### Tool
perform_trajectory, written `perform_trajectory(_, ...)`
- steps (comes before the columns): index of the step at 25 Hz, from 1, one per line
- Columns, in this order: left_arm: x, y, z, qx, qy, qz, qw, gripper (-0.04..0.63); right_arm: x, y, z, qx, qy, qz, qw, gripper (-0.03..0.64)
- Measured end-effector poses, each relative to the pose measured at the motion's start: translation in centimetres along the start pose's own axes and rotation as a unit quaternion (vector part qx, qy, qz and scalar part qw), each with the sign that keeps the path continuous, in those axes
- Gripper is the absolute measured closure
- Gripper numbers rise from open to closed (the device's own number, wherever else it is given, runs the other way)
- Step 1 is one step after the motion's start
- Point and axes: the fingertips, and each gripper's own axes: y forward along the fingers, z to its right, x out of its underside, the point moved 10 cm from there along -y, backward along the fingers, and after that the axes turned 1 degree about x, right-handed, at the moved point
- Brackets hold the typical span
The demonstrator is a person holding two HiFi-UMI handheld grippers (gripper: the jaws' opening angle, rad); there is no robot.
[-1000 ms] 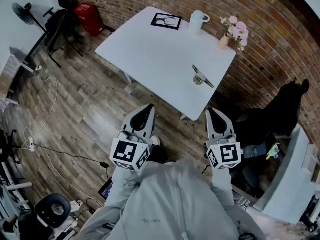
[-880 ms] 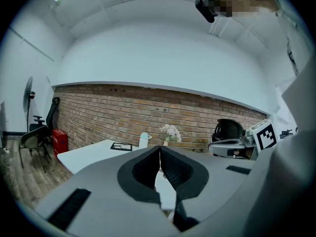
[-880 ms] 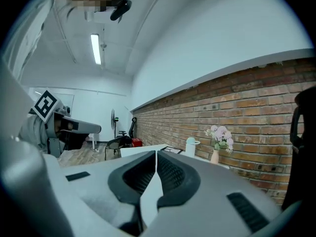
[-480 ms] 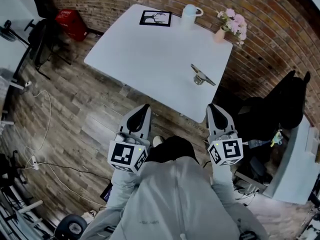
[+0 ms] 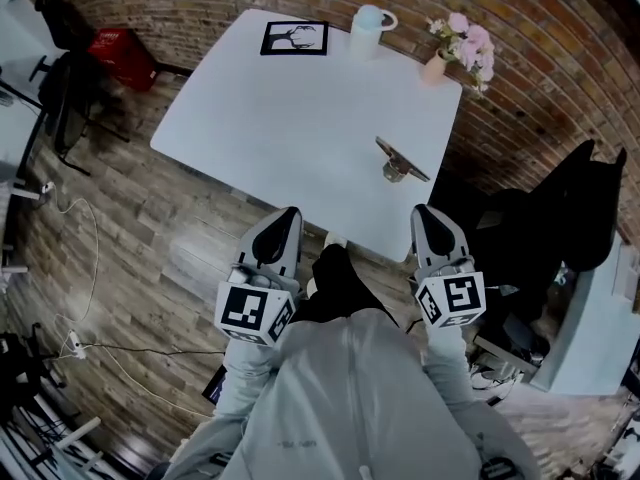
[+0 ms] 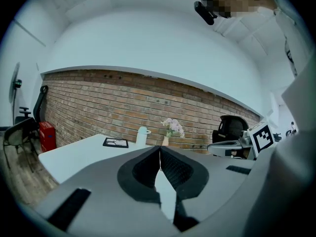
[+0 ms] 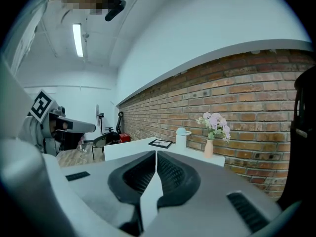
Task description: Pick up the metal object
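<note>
Metal object (image 5: pixel 400 160): lies on the table (image 5: pixel 290 118), close to its right edge, roughly midway between the near corner and the far right corner; its exact form is too small to tell.
Far edge: a frame (image 5: pixel 294 38), a mug (image 5: pixel 367 18) and a vase (image 5: pixel 440 66) of flowers line it, well apart from the metal object, so its surroundings are free.
Left gripper (image 5: pixel 290 214): jaws together, nothing between them; held short of the near edge.
Right gripper (image 5: pixel 423 211): jaws pressed together, empty; just short of the near corner, the closer one to the metal object, so likely the one to pick.
Stage: approach, probably; nothing is grasped yet.
Next move: the jaws must part before the reach.
</note>
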Motion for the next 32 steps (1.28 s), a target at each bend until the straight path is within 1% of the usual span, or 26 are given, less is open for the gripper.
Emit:
perform_trajectory(12,-4.8,14.3,-4.0,0.072,0.025,-0.012,0.9970,0.568,-2.5,8.9,7.1,0.053,0.012,-0.008,0.998,0.592)
perform_trajectory(17,-6.3,18.0,-4.6,0.093,0.033,-0.013,0.9951,0.569,-3.2,10.7,9.2,0.073,0.019,-0.010,0.997,0.592)
perform_trajectory(21,-6.8,20.1,-4.9,0.110,0.035,-0.018,0.9932,0.568,-3.7,11.4,10.1,0.086,0.020,-0.010,0.996,0.592)
perform_trajectory(27,-7.1,22.6,-4.6,0.157,0.040,-0.035,0.9862,0.569,-3.9,10.8,10.7,0.126,0.031,-0.013,0.991,0.592)
perform_trajectory(32,-7.3,24.3,-4.5,0.206,0.037,-0.046,0.9768,0.568,-4.0,9.7,10.4,0.166,0.035,-0.019,0.985,0.592)
